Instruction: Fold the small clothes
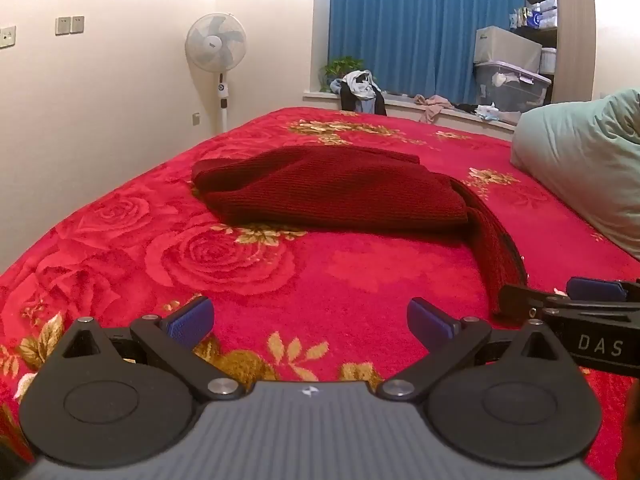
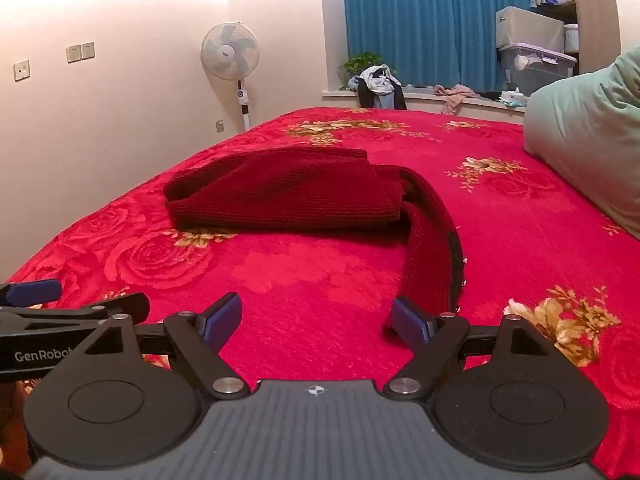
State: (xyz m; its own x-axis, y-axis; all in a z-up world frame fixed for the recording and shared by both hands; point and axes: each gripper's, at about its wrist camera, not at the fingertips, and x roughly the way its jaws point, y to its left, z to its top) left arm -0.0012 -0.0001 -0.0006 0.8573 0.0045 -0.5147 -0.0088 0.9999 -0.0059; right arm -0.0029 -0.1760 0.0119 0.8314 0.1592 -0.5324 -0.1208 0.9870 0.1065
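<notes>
Left gripper (image 1: pixel 310 320): jaws spread wide, blue pads (image 1: pixel 191 322) clear of any cloth, hovering low over the red floral bedspread (image 1: pixel 224 256). Right gripper (image 2: pixel 318 322): jaws likewise apart, nothing between them; its right pad (image 2: pixel 410 324) sits just beside the end of the garment's trailing sleeve (image 2: pixel 434 256), contact not resolvable. Both tools sit side by side at the near edge of the bed, each visible at the margin of the other's view.

Dark red knit sweater (image 1: pixel 332 188) lies on the bedspread ahead of both grippers, body folded into a compact stack, one long sleeve running out from its right side toward the right gripper.

Background: pale green pillow (image 1: pixel 580 160) at right, standing fan (image 1: pixel 216 44) by the wall, blue curtain (image 1: pixel 420 24), clothes heaped on the window ledge (image 1: pixel 404 100).
</notes>
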